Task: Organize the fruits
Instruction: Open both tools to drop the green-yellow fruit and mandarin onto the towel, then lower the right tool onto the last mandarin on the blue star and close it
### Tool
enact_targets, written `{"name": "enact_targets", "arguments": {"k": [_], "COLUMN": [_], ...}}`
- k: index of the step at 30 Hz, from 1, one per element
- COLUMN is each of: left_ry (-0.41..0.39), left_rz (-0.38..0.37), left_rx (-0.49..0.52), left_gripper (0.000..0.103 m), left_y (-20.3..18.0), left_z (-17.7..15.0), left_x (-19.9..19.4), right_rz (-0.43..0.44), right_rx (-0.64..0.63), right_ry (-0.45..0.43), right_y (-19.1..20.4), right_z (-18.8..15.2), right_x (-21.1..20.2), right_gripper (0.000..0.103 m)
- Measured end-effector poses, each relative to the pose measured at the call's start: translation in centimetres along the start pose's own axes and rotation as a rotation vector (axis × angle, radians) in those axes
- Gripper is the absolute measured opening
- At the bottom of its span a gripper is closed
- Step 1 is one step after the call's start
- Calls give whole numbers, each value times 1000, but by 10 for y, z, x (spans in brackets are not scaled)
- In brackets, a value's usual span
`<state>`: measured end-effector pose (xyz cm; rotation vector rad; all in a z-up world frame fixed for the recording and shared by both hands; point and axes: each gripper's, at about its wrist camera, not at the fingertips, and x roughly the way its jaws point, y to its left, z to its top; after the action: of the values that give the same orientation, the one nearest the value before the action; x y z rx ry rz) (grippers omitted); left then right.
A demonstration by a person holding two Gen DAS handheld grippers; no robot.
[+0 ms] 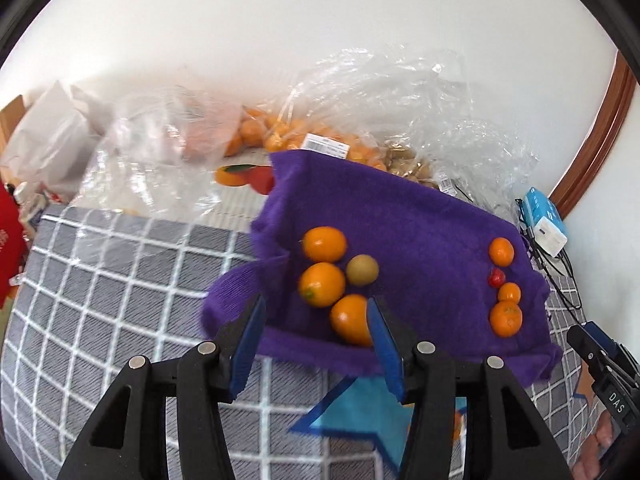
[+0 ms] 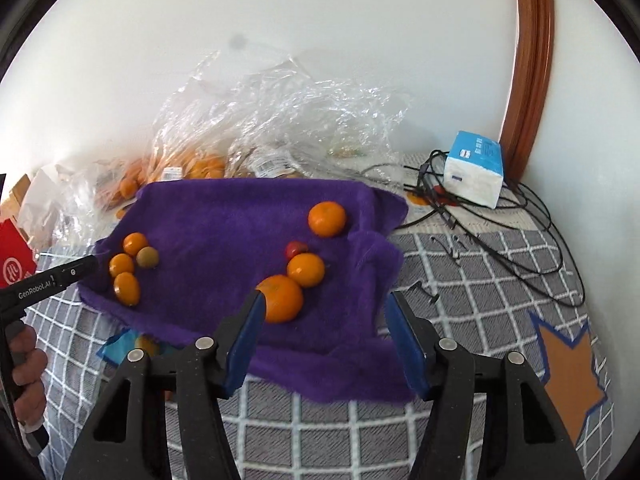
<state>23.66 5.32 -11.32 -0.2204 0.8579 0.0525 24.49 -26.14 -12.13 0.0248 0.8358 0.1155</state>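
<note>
A purple towel [image 1: 420,220] [image 2: 240,220] lies on the grey checked cover and carries two groups of fruit. The left group is three oranges [image 1: 321,284] [image 2: 121,264] around a green-brown round fruit [image 1: 362,270] [image 2: 147,257]. In the right group, three oranges [image 1: 506,319] [image 2: 306,270] sit with a small red fruit [image 1: 496,277] [image 2: 296,248]. My left gripper [image 1: 317,308] hovers open over the towel's near edge, and its right finger hides part of the nearest orange [image 1: 350,320]. My right gripper [image 2: 326,300] stands open just in front of the right group, nothing pinched.
Clear plastic bags [image 1: 380,92] [image 2: 280,112] with more oranges [image 1: 280,132] lie behind the towel by the wall. A blue-and-white tissue pack [image 2: 474,168] and black cables [image 2: 520,240] sit at the right. Star patches [image 1: 360,412] [image 2: 568,376] mark the cover. A red box [image 2: 14,264] is far left.
</note>
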Motion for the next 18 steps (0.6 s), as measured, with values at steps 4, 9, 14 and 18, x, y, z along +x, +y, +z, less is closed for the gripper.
{"name": "enact_targets", "arguments": {"k": [4,9,14,18], "left_ry": [-20,-32,-19,6], "left_rz": [5,23,41,69], "left_rx": [-17,-28,-44,-44], "left_gripper": [50,50,50,50], "left_y": [15,34,60,83], "left_z": [-19,-41,-68,-91], "left_x": [-23,-41,-48,-43], "right_rz": [16,57,102,130], "right_rx": [-11,-20,-24,-30], "right_ry": [27,55,68,73], "right_y": [15,38,61,80], "right_z": [-16,-37,-54,-65], "right_x": [-9,-16,-18,-11], "right_gripper": [55,54,58,61]}}
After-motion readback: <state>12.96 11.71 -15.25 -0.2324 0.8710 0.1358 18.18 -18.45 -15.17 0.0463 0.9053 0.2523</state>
